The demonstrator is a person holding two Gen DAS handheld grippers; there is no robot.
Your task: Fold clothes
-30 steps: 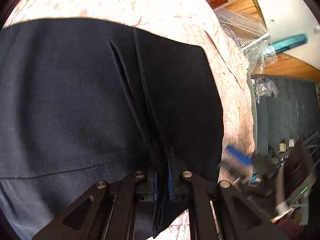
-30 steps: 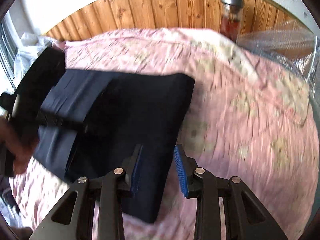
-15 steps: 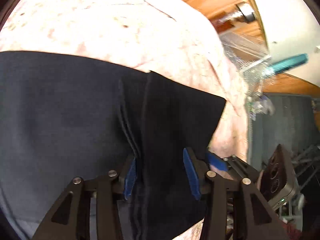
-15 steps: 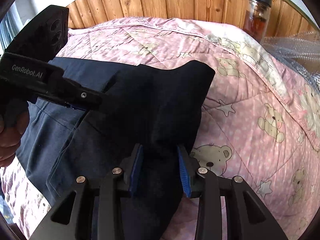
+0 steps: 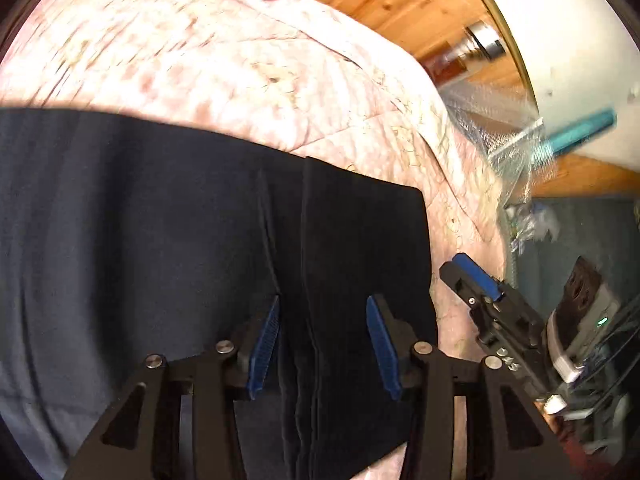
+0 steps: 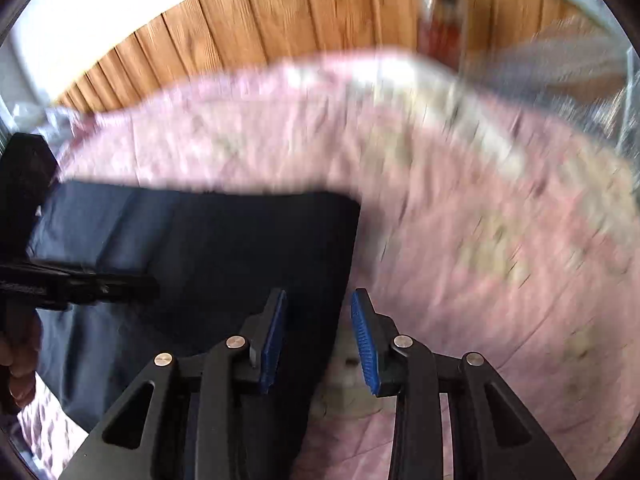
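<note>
- Left wrist view: left gripper [image 5: 322, 346] spread apart, lower centre, over dark garment [image 5: 160, 248] folds, clamping nothing.
- Right wrist view: right gripper [image 6: 318, 342] spread apart, lower centre, straddling garment edge on pink quilt [image 6: 480, 248].

The dark navy garment [image 5: 160, 240] is matt woven cloth lying on a soft pink quilted cotton blanket [image 5: 240, 60], the wall panelling [image 6: 300, 12] is varnished knotty wood, and both grippers, left [image 5: 323, 346] and right [image 6: 318, 344], are matt black plastic with ribbed blue rubbery pads [image 5: 264, 344] and shiny metal rivets.
</note>
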